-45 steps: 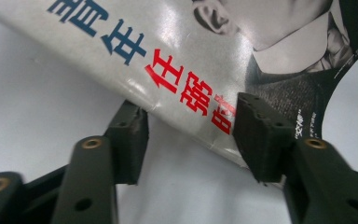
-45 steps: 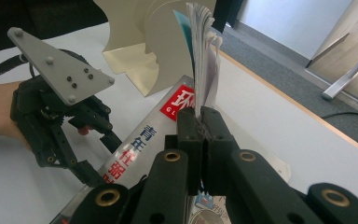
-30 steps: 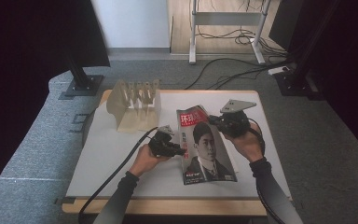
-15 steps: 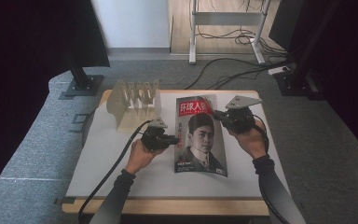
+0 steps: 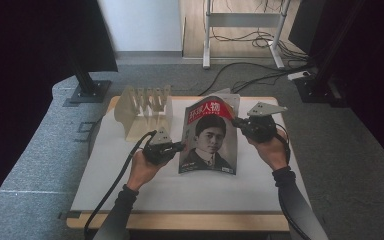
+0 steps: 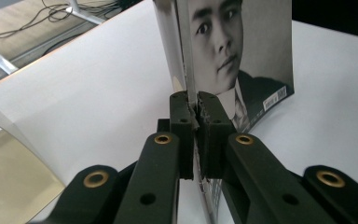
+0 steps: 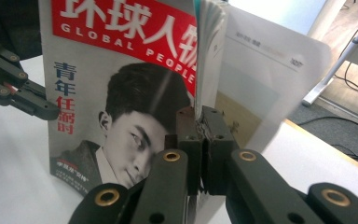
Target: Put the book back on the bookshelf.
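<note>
A magazine (image 5: 209,137) with a red title band and a portrait on its cover is held tilted up over the white table top (image 5: 130,170), its lower edge near the surface. My left gripper (image 5: 182,146) is shut on the magazine's left edge (image 6: 186,56). Over on the other side, my right gripper (image 5: 235,121) pinches the right edge of the magazine (image 7: 121,93), where the pages fan loose and a back page curls away. The left gripper (image 7: 51,111) also appears at the far left of the right gripper view.
A pale wooden slotted rack (image 5: 142,107) stands at the back left of the table. Black stands (image 5: 87,85) and cables (image 5: 250,75) lie on the floor beyond. The table's wooden front edge (image 5: 180,222) runs below the person's forearms.
Both grippers have lifted the magazine from nearly flat to tilted upright and carried it toward the back of the table. Its back pages now fan open.
</note>
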A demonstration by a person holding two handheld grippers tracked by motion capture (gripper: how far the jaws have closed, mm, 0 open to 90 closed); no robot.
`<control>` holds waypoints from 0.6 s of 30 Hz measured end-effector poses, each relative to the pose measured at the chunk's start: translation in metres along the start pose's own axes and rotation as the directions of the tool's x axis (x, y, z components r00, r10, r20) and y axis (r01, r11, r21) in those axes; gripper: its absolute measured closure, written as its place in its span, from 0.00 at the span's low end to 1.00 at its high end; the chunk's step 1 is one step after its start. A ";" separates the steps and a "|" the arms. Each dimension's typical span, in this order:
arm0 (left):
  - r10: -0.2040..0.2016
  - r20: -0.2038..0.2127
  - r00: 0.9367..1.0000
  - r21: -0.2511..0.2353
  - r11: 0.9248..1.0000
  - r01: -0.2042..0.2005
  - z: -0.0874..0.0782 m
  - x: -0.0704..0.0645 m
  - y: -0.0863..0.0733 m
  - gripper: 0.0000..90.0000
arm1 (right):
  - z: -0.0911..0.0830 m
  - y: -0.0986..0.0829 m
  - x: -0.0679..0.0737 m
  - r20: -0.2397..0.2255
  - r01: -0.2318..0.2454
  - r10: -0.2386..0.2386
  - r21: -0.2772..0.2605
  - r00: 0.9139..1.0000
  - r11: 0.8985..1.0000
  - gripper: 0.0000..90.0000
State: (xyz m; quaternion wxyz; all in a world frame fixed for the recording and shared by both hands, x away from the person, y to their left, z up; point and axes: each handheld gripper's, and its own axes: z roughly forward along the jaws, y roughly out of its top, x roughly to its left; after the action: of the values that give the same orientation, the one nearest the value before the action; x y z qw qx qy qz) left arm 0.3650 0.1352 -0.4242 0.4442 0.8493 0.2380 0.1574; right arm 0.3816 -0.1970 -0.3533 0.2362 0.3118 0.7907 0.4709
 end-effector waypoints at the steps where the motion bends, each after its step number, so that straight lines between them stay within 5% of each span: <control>1: 0.011 0.001 1.000 0.004 1.000 -0.011 -0.002 -0.002 -0.001 0.95 | -0.003 0.000 0.001 -0.006 0.005 -0.005 0.001 1.000 1.000 0.96; 7: 0.067 0.038 0.997 0.011 0.998 -0.067 -0.004 -0.013 0.001 0.87 | -0.015 -0.005 0.008 -0.024 0.030 -0.030 -0.016 0.999 0.999 0.96; 18: 0.066 0.006 0.998 -0.044 0.997 -0.066 -0.012 -0.011 0.032 0.77 | -0.026 -0.011 0.011 -0.038 0.042 -0.043 -0.025 0.998 0.999 0.96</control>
State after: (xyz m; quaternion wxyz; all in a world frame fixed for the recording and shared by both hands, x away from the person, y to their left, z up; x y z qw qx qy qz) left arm 0.3587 0.1219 -0.3919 0.4581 0.8473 0.2047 0.1743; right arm 0.3533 -0.2085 -0.3521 0.2347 0.2831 0.7958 0.4810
